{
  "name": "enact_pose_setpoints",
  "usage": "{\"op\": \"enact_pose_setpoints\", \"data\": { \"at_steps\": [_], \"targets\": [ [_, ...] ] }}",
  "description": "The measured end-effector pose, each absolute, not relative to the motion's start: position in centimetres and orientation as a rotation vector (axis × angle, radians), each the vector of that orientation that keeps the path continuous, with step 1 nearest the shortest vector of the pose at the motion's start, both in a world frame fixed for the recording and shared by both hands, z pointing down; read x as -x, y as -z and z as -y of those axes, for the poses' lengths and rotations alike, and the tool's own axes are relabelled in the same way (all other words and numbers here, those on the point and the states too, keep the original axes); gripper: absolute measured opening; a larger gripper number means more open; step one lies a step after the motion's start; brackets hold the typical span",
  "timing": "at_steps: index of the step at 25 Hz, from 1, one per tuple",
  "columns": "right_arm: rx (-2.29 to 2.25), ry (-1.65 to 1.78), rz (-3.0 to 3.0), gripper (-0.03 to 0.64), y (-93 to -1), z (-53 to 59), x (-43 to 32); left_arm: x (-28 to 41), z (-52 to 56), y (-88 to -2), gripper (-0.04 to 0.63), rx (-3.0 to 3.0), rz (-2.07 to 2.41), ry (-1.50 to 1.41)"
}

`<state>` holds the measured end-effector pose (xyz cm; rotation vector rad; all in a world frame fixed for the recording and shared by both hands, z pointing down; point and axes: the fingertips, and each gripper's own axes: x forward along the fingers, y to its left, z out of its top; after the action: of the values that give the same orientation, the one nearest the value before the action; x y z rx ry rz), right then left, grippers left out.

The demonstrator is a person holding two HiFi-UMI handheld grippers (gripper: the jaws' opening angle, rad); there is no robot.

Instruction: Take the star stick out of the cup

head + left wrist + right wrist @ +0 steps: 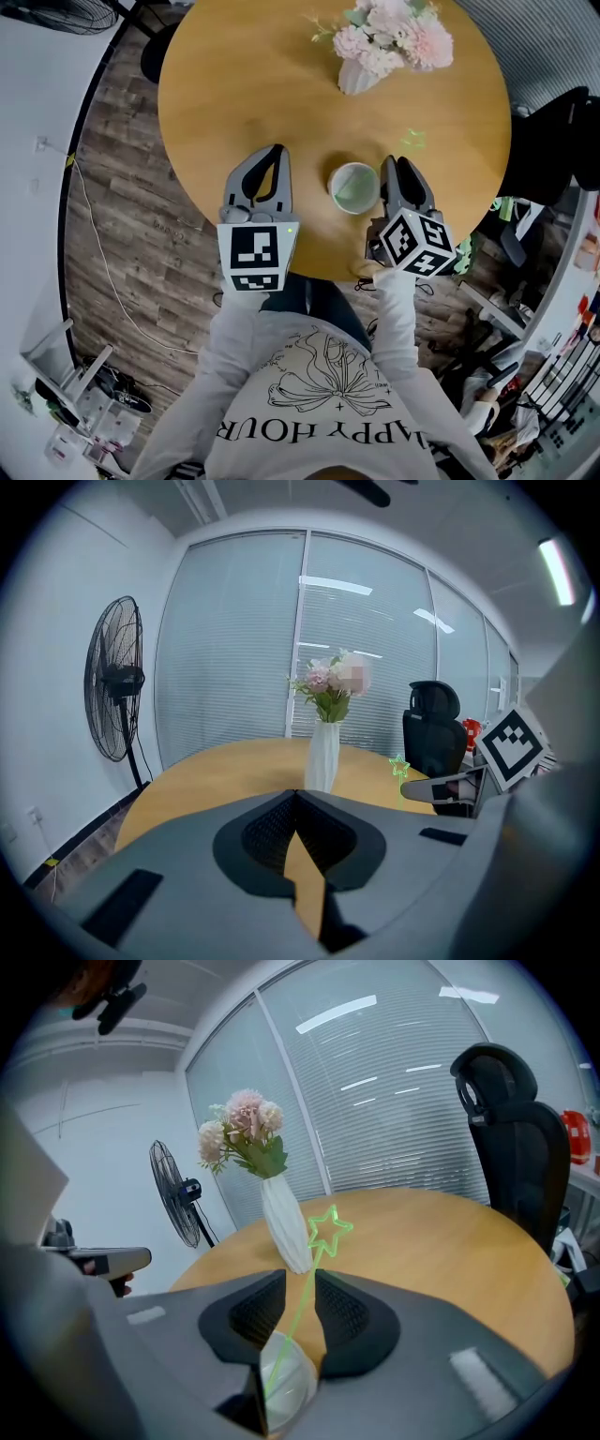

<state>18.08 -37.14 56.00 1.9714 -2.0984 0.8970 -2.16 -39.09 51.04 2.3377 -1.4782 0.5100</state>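
1. Right tool (300, 1277) is spread, and the star stick (293, 1320) rises through the gap between its jaws.
2. The stick stands in the cup (334, 178), mid-frame on the desk (244, 84).
3. Left tool (296, 794) is pressed together and empty, left of the cup.

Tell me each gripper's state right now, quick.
Left gripper: shut, empty.
Right gripper: open, thin green star-topped stick passing between its jaws, not clamped.
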Motion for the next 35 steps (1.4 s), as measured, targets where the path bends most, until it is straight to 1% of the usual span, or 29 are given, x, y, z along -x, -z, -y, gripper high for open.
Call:
{"op": "enact_pose_setpoints", "data": {
  "at_steps": [14,15,17,20,21,29,35],
  "targets": [
    [-2.000,-0.992,2.108,0.104,-57.4,38.0,-18.3,2.4,39.3,-52.9,0.006,-2.317,1.458,-0.537],
    [-2.005,-0.995,2.108,0.098,-57.4,38.0,-18.3,2.4,39.3,-52.9,0.006,-2.315,1.456,-0.534],
    [-2.011,-0.995,2.104,0.061,-57.4,38.0,-18.3,2.6,39.4,-52.8,0.006,-2.310,1.454,-0.526],
    [-2.012,-0.997,2.108,0.058,-57.6,38.3,-18.3,2.6,39.5,-53.0,0.006,-2.309,1.453,-0.526],
    [-2.014,-0.998,2.111,0.046,-57.5,38.4,-18.3,2.6,39.5,-53.0,0.006,-2.309,1.454,-0.528],
    [-2.027,-0.993,2.165,0.017,-56.4,38.1,-18.2,2.1,39.0,-52.6,0.006,-2.306,1.468,-0.515],
    [-2.007,-0.952,2.234,0.015,-54.2,37.9,-17.5,1.8,38.5,-51.0,0.006,-2.318,1.477,-0.483]
  ]
}}
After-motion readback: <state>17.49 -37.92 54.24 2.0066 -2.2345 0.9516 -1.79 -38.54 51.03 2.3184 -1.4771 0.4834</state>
